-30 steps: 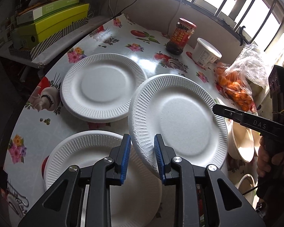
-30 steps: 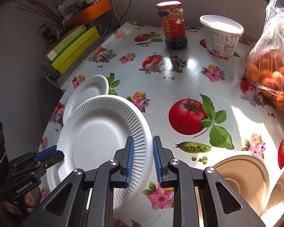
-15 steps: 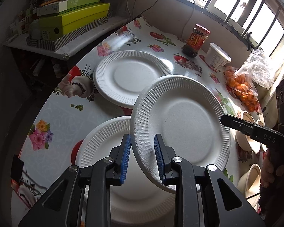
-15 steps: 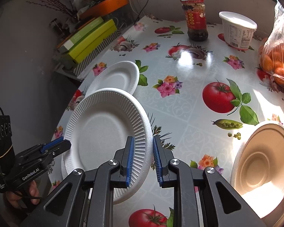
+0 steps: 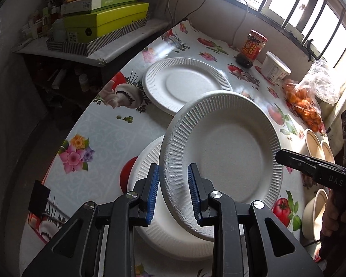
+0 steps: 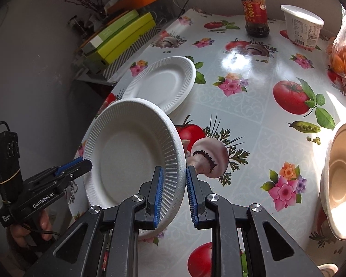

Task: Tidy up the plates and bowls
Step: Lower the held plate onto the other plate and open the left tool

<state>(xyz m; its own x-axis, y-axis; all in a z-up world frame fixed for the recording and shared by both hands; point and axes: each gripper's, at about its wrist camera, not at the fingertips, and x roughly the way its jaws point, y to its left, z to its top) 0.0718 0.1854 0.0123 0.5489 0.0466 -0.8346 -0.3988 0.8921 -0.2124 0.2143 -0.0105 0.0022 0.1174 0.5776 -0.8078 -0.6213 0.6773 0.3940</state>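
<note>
Count in view: three white foam plates [image 5: 221,152] [image 5: 184,85] [image 5: 163,230], three beige bowls [image 5: 312,142] [image 5: 327,152] [image 5: 313,214], one red-labelled jar [image 5: 251,48], one white lidded tub [image 5: 276,69], one bag of oranges [image 5: 304,106], and two handheld grippers [image 5: 173,191] [image 6: 173,194].

"GenRobot.AI" stands in white on the left hand-held gripper [image 6: 79,165], lower left of the right wrist view. "DAS" shows on the right hand-held gripper [image 5: 280,155], right edge of the left wrist view.
</note>
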